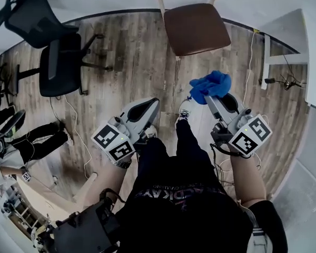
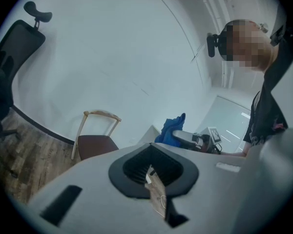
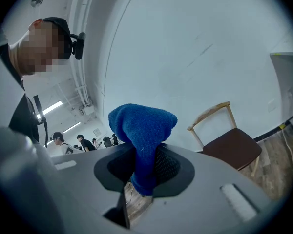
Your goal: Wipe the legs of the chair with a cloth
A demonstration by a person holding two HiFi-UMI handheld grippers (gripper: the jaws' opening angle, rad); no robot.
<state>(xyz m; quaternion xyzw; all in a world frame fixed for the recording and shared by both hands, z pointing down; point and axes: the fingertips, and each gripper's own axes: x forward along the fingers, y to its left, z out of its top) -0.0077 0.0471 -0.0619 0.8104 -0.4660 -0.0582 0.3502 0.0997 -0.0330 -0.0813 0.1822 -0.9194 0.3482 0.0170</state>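
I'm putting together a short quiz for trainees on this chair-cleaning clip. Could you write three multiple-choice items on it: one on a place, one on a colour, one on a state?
1. Where is the wooden chair?
A) upright on the floor, ahead of the person
B) up on a desk
C) tipped onto its side

2. What colour is the cloth?
A) white
B) blue
C) yellow

3. How is the left claw?
A) shut and empty
B) clamped on the cloth
C) gripping a chair leg

Answers:
1 A: the head view shows the chair standing on its legs beyond both claws.
2 B: it is blue in the head view and the right gripper view.
3 A: its jaws meet with nothing between them, while the right claw pinches the cloth.
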